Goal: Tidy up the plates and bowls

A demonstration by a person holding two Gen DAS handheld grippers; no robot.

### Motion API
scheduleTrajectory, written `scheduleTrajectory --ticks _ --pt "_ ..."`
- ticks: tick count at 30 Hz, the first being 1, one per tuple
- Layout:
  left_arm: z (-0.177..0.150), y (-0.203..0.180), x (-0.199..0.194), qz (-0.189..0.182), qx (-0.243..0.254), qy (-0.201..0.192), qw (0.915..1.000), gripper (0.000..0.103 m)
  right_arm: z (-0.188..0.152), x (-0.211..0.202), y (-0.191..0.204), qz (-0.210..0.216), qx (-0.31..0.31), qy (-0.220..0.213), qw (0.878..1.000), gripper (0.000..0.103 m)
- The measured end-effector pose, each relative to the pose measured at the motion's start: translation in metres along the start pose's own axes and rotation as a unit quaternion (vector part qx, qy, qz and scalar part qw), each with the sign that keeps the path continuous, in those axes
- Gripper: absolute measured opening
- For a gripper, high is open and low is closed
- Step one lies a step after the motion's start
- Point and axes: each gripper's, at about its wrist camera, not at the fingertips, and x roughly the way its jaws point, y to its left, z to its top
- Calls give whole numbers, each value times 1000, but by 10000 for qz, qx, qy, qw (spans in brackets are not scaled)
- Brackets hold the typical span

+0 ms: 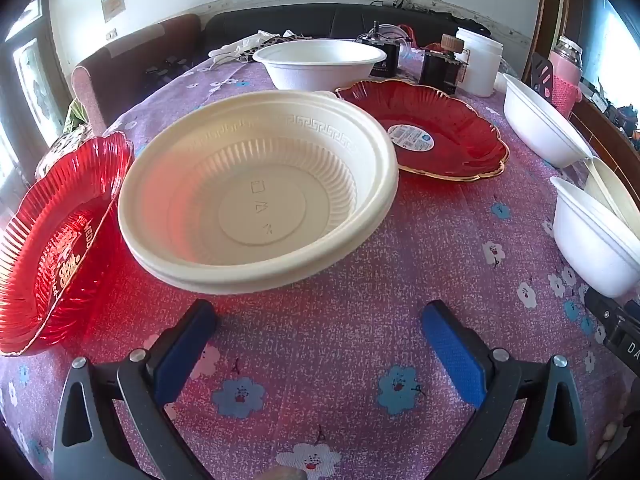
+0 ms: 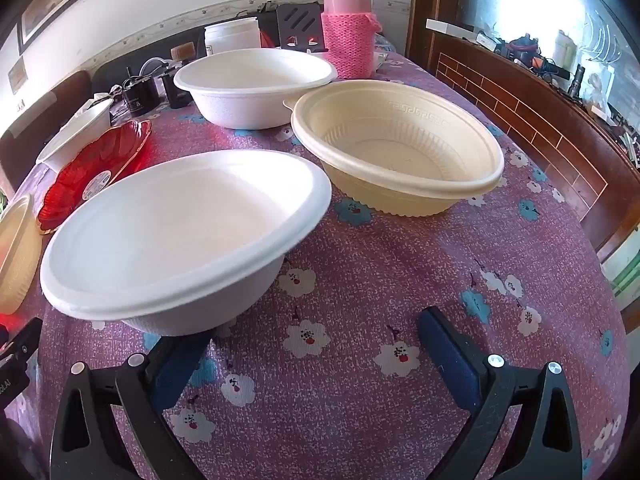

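Both claws hang just above the flowered cloth at the near edge of the table, tilted downward, each with its blue pads spread wide and nothing between them: the left claw (image 1: 320, 344) faces a cream bowl (image 1: 260, 188), the right claw (image 2: 316, 344) a white bowl (image 2: 184, 236) whose near side almost overlaps its left pad.

Nothing is stacked yet. Beside the cream bowl, at the left edge, a red plate (image 1: 60, 240) leans against it; a second red plate (image 1: 432, 132) lies further back, with another white bowl (image 1: 320, 62) behind it near the far edge. On the right side sit a second cream bowl (image 2: 400, 148) and one more white bowl (image 2: 256, 84), apart from each other.

My reading is that like should nest with like. A good first grasp would take the nearest bowl by its rim, one pad inside and one outside, squeezing gently since these thin walls likely flex, then lift clear before lowering it squarely into its match. Jars (image 1: 480, 60) and a pink flask (image 2: 348, 28) crowd the far edge.
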Motion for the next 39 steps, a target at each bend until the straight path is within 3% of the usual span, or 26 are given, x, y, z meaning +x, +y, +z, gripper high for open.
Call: scheduleTrajectory --ticks 39 --pt "0 -4 -1 39 2 -31 10000 103 0 0 0 17 18 -31 10000 102"
